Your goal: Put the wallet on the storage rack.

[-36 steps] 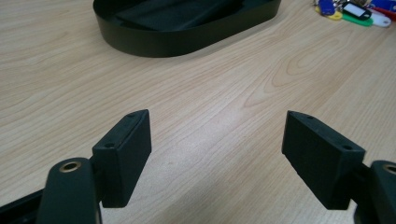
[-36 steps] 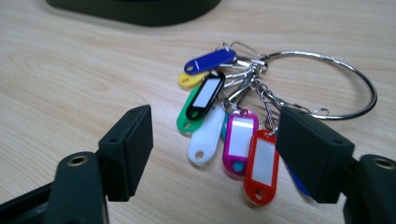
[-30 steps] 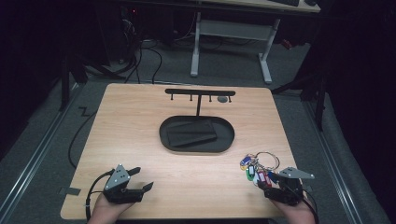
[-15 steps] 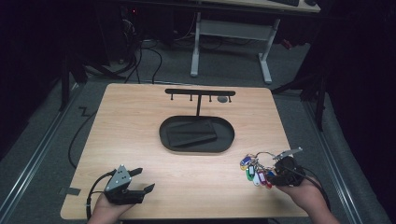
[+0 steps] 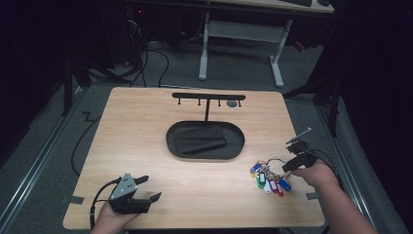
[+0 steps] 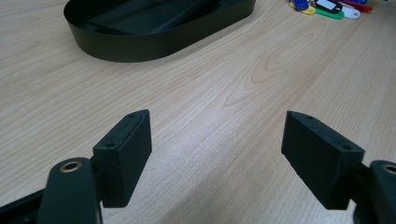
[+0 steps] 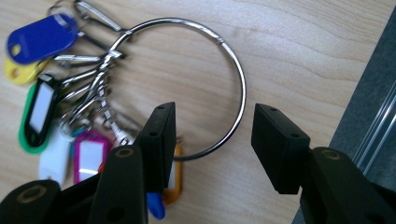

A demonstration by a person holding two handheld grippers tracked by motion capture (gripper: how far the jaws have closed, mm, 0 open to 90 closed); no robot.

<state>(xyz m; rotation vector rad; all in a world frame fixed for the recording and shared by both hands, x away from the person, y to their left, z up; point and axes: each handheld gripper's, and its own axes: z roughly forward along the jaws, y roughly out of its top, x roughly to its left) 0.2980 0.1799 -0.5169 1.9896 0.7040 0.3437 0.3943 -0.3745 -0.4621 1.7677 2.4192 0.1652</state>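
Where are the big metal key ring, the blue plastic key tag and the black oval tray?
Big metal key ring (image 7: 240,84), right gripper view, its right arc.
Blue plastic key tag (image 7: 42,37), right gripper view, its middle.
Black oval tray (image 5: 170,141), high view, its left rim.

Dark room, only the light wood table (image 5: 146,146) is lit. Grey carpet floor (image 5: 44,161) on every side of it. Beyond the table's far edge, well past both tongs: white-legged desk frame (image 5: 204,48), black cables (image 5: 151,58) trailing on the floor beside it.
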